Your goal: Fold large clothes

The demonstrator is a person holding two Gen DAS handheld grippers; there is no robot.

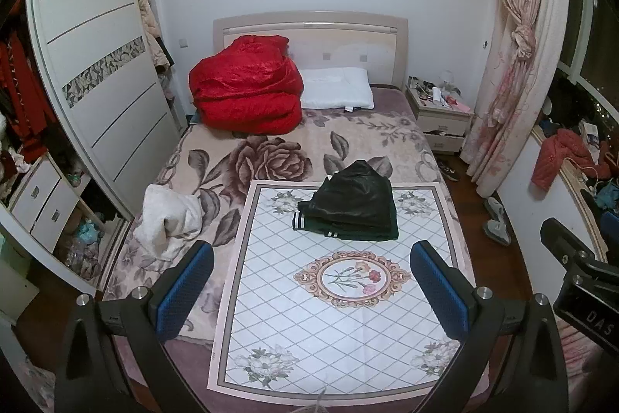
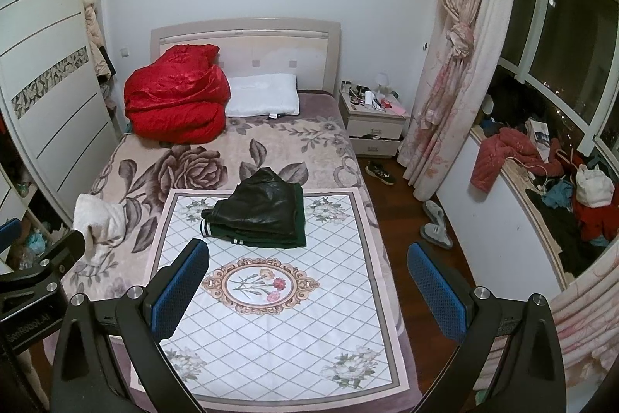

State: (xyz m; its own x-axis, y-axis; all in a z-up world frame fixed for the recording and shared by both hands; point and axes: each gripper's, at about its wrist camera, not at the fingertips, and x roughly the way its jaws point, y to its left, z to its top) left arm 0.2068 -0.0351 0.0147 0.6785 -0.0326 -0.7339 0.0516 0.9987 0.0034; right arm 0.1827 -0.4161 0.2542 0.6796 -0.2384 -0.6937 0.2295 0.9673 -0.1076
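A black leather jacket with a dark green striped hem (image 1: 354, 207) lies folded in a compact stack at the far end of the white floral mat (image 1: 329, 328) on the bed; it also shows in the right wrist view (image 2: 257, 212). A crumpled white garment (image 1: 168, 219) lies on the bed left of the mat, also in the right wrist view (image 2: 100, 219). My left gripper (image 1: 313, 281) is open and empty, held high above the mat's near half. My right gripper (image 2: 307, 281) is open and empty, above the mat's right side.
A red quilt (image 1: 247, 88) and white pillow (image 1: 336, 88) lie at the headboard. A wardrobe (image 1: 96, 72) stands left. A nightstand (image 2: 373, 119), curtain (image 2: 456, 64), shoes and slippers (image 2: 435, 225) on the floor, and a cluttered window ledge (image 2: 541, 180) are to the right.
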